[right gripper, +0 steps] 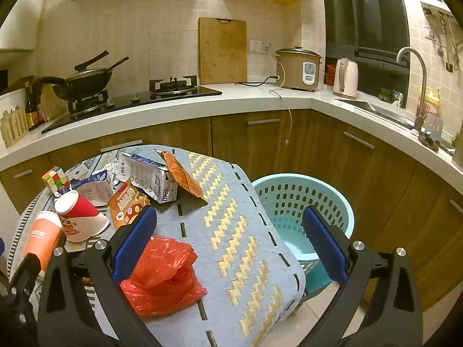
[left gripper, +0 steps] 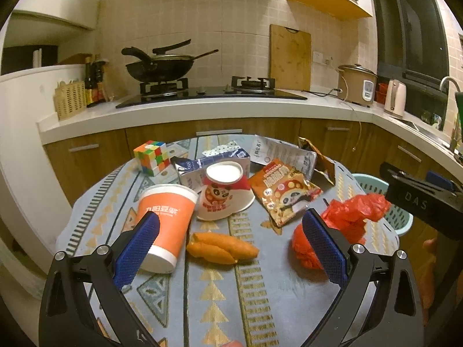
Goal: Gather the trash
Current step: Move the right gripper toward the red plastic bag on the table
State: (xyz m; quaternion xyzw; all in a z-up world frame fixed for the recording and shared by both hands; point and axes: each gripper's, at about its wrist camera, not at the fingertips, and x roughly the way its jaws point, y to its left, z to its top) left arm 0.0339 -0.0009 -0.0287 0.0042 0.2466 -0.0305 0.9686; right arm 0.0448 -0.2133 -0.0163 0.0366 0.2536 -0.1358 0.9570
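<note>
Collection has not started: the litter lies on the table [right gripper: 231, 202] and both claws are spread wide, holding nothing. The left gripper [left gripper: 231, 243] hovers over the near edge, facing the orange cup [left gripper: 166, 219]. The right gripper [right gripper: 230, 245] hangs over the right edge by the red bag [right gripper: 162, 277]. Judged next move: close on one item and carry it over. Only the right wrist view shows the blue basket [right gripper: 332, 202] interior, which looks empty; only the left shows the orange peel-like scraps [left gripper: 221, 248].
</note>
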